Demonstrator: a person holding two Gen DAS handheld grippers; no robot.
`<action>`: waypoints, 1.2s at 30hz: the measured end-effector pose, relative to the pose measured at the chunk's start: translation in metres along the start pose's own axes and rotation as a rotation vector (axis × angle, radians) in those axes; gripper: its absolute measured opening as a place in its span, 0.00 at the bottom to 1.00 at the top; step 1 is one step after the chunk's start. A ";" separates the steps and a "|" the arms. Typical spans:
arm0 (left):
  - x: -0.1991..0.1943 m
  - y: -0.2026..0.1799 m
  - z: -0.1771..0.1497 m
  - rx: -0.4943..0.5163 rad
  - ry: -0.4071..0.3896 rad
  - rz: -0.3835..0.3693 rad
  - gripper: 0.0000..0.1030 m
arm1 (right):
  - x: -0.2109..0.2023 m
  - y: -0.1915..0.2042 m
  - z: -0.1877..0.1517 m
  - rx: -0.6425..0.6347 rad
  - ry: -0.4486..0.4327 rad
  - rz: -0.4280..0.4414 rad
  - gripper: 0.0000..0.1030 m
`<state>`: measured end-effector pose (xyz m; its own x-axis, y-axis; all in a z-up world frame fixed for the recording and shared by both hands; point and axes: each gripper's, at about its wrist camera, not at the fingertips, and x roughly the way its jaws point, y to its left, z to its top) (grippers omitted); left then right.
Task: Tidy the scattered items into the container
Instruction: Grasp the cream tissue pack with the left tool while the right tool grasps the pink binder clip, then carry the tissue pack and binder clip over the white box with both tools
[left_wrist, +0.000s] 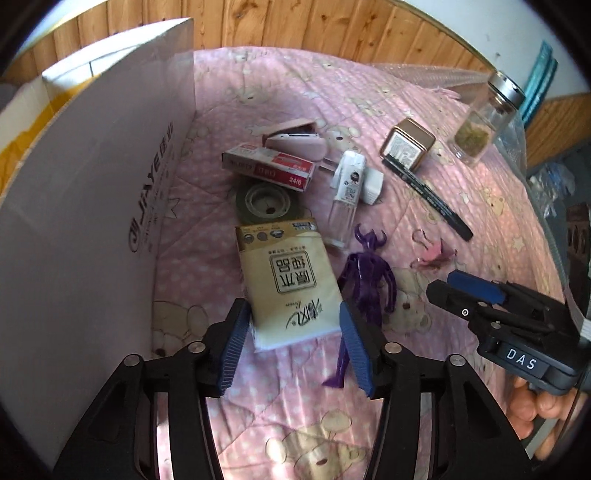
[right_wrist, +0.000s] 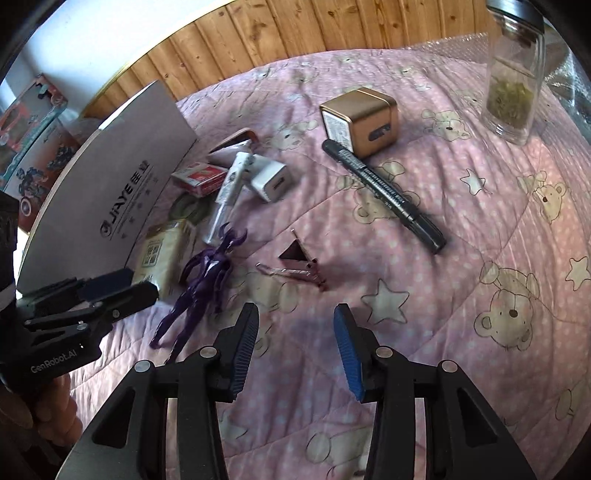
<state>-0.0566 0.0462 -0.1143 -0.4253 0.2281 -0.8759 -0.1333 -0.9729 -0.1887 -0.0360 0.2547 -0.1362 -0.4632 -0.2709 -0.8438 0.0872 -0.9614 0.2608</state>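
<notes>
Cream tissue pack (left_wrist: 290, 286) lies on the pink quilt (left_wrist: 461, 229) beside the white box (left_wrist: 92, 192), its long axis pointing away, between the left gripper (left_wrist: 293, 345)'s spread fingers; right gripper (right_wrist: 295, 347) hovers open.

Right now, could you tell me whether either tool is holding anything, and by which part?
Nothing is held. The left tool is open, its fingers flanking the near end of the tissue pack without closing. The right tool is open over bare quilt.

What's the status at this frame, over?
Left hand-held gripper open, straddling tissue pack. Right hand-held gripper open, empty, over quilt. Purple figure lies against the pack's right side.
</notes>
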 end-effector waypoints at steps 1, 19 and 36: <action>0.001 0.001 0.002 -0.011 -0.001 -0.008 0.54 | 0.001 -0.001 0.002 -0.007 -0.006 -0.012 0.43; 0.020 0.005 0.012 0.002 -0.025 0.003 0.52 | 0.017 0.009 0.026 -0.070 -0.041 -0.012 0.28; -0.034 -0.004 0.019 -0.008 -0.113 -0.043 0.51 | -0.017 0.020 0.031 -0.001 -0.112 0.112 0.28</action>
<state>-0.0581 0.0427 -0.0753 -0.5180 0.2719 -0.8110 -0.1465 -0.9623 -0.2291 -0.0537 0.2414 -0.1020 -0.5459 -0.3692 -0.7521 0.1444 -0.9257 0.3496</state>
